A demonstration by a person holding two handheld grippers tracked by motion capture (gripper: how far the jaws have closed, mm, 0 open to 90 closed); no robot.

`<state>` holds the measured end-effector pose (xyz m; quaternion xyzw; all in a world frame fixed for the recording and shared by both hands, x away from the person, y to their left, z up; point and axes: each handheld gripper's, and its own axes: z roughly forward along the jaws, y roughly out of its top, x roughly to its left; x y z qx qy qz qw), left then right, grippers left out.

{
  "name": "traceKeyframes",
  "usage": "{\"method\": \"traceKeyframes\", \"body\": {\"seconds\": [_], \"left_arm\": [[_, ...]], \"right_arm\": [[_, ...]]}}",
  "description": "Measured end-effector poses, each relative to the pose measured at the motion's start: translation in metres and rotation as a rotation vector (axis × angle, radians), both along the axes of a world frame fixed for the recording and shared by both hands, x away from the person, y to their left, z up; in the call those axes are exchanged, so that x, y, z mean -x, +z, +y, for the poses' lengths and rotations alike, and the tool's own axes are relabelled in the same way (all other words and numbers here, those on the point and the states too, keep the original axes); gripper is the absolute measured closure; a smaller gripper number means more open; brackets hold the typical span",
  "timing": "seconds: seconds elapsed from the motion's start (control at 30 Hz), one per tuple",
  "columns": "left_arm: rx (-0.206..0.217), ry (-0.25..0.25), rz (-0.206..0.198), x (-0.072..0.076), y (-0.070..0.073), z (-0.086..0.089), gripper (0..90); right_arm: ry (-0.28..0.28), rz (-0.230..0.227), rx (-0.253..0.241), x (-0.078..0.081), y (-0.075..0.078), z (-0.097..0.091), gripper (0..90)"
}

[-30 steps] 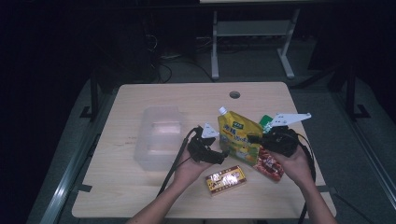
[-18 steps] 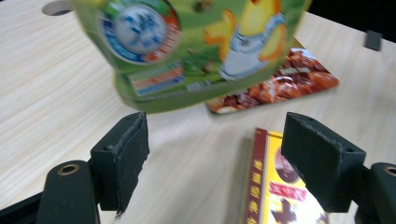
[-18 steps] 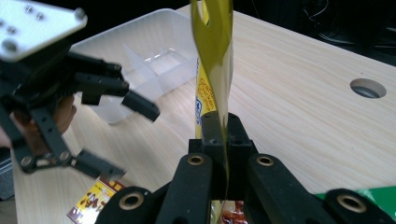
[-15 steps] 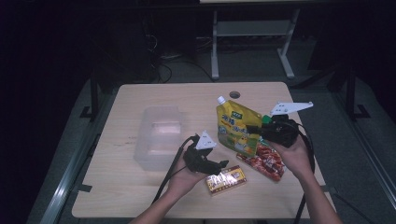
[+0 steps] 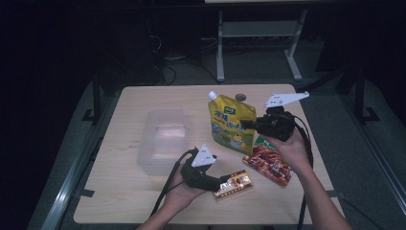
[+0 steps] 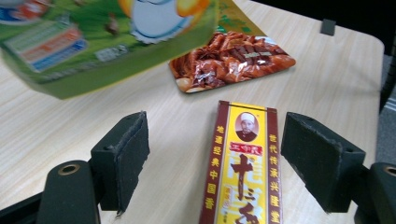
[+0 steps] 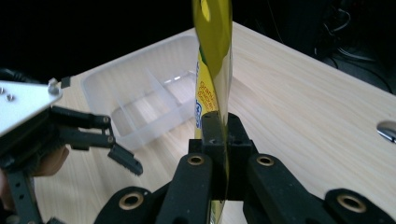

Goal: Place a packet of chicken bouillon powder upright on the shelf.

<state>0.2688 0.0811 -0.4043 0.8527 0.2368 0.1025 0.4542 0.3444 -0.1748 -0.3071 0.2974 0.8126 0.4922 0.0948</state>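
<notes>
My right gripper (image 5: 246, 124) is clamped on the green pouch (image 5: 230, 124) mid-frame — my left gripper (image 6: 229, 163), jaws apart, straddles the yellow box (image 6: 240, 172) below.

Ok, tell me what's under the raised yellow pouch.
Under the pouch, held up by the right gripper, lies the red snack pack on the table. Its far green end is partly covered by the pouch.

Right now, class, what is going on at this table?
A person works two hand-held grippers. The right gripper is shut on a green-and-yellow spouted pouch, lifted off the table. The left gripper, fingers open, straddles a red-and-yellow box. A red snack packet and a clear plastic container lie nearby.
</notes>
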Motion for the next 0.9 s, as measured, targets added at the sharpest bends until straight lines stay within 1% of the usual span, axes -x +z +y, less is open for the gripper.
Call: {"method": "traceKeyframes", "body": {"seconds": [0.03, 0.13, 0.2, 0.23, 0.27, 0.33, 0.37, 0.43, 0.47, 0.5, 0.53, 0.57, 0.6, 0.63, 0.67, 0.7, 0.8, 0.87, 0.9], "left_arm": [[-0.014, -0.014, -0.003, 0.002, 0.000, 0.003, 22.8], [-0.012, -0.021, 0.003, 0.006, -0.002, 0.006, 22.8], [-0.010, -0.032, 0.003, 0.008, -0.003, 0.008, 22.9], [-0.019, -0.040, 0.000, 0.008, -0.003, 0.009, 22.9], [-0.019, -0.040, 0.000, 0.008, -0.003, 0.009, 22.9], [-0.011, -0.044, 0.004, 0.011, -0.005, 0.010, 22.9], [-0.019, -0.056, -0.001, 0.013, -0.006, 0.013, 22.9], [-0.017, -0.055, 0.004, 0.014, -0.008, 0.014, 22.8], [-0.008, -0.050, 0.021, 0.017, -0.010, 0.016, 22.9], [-0.010, -0.054, 0.021, 0.017, -0.010, 0.017, 22.9], [-0.010, -0.054, 0.021, 0.017, -0.010, 0.017, 22.8], [-0.004, -0.057, 0.028, 0.019, -0.010, 0.018, 22.9], [-0.004, -0.057, 0.028, 0.019, -0.010, 0.018, 22.8], [-0.002, -0.061, 0.023, 0.020, -0.010, 0.019, 22.8], [-0.002, -0.061, 0.023, 0.020, -0.010, 0.019, 22.8], [0.010, -0.061, 0.029, 0.021, -0.010, 0.019, 22.8], [0.016, -0.067, 0.038, 0.023, -0.012, 0.020, 22.8], [0.012, -0.068, 0.038, 0.024, -0.012, 0.020, 22.7], [0.000, -0.074, 0.036, 0.024, -0.014, 0.021, 22.7]], "right_arm": [[0.010, 0.000, -0.007, -0.003, 0.003, 0.005, 89.8], [0.026, -0.005, 0.002, -0.008, 0.008, 0.016, 89.7], [0.040, -0.013, -0.004, -0.011, 0.011, 0.024, 89.7], [0.052, -0.017, -0.003, -0.013, 0.012, 0.028, 89.7], [0.059, -0.016, -0.006, -0.015, 0.014, 0.032, 89.7], [0.079, -0.019, -0.006, -0.018, 0.016, 0.041, 89.7], [0.088, -0.018, -0.007, -0.020, 0.018, 0.045, 89.7], [0.111, -0.026, -0.002, -0.024, 0.020, 0.054, 89.7], [0.121, -0.031, 0.003, -0.025, 0.021, 0.058, 89.7], [0.133, -0.038, 0.006, -0.027, 0.022, 0.063, 89.7], [0.133, -0.038, 0.006, -0.027, 0.022, 0.063, 89.7], [0.152, -0.039, 0.007, -0.030, 0.024, 0.073, 89.7], [0.152, -0.039, 0.007, -0.030, 0.024, 0.073, 89.7], [0.170, -0.037, -0.001, -0.033, 0.026, 0.083, 89.7], [0.170, -0.037, -0.001, -0.033, 0.026, 0.083, 89.7], [0.189, -0.042, -0.002, -0.037, 0.028, 0.095, 89.7], [0.212, -0.039, -0.001, -0.041, 0.028, 0.109, 89.7], [0.224, -0.039, -0.006, -0.044, 0.027, 0.120, 89.7], [0.232, -0.038, -0.007, -0.045, 0.026, 0.125, 89.7]]}}
